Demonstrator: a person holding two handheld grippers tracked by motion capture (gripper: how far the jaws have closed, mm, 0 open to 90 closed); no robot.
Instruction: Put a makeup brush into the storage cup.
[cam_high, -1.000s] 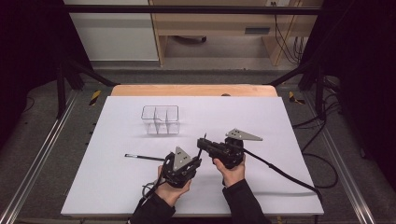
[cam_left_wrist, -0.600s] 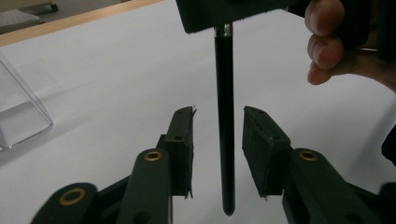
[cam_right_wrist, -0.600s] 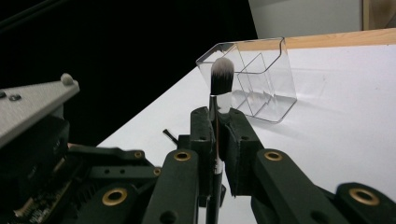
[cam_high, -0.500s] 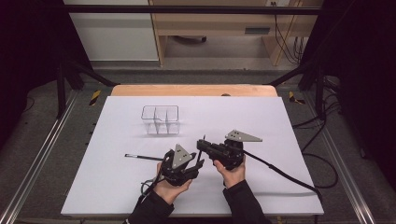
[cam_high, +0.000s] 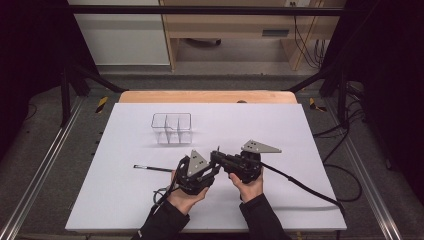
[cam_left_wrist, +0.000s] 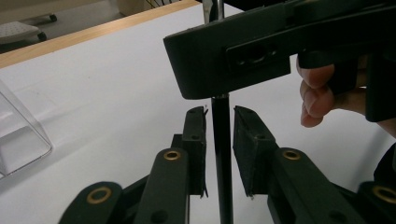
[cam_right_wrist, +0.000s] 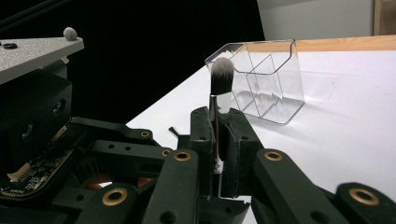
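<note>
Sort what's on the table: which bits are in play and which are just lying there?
In play:
- makeup brush, upright, clamped by the right gripper
- left gripper, jaws open either side of the brush handle
- clear divided organizer, a guess

Lying about:
- thin black stick on the table, left of both grippers

Grey floor (cam_high: 45, 150), wooden bench (cam_high: 230, 25) beyond table.
</note>
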